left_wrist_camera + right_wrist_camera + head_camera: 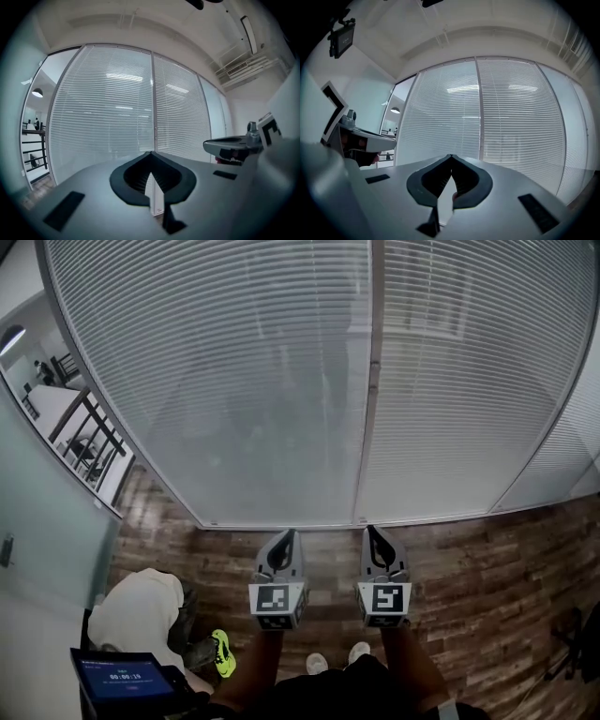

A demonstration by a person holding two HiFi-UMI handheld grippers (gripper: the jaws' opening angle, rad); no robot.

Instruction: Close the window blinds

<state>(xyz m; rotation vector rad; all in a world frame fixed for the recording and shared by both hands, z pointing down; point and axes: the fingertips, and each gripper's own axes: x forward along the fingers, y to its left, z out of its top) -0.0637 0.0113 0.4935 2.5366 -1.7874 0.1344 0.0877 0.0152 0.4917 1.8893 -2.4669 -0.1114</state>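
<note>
The blinds [234, 381] hang full-length at twelve o'clock, well apart from both tongs. The left tongs [287, 536] and right tongs [372, 532] are pinched together, empty. The slats look thin, light and easily bent. Better to grip a tilt wand or cord, though none shows clearly.

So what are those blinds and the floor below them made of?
The blinds look like thin white slats, probably painted metal or plastic: fine, even lines with a soft sheen. The floor looks like wood planks or laminate: mottled brown, staggered boards, fairly matt.
</note>
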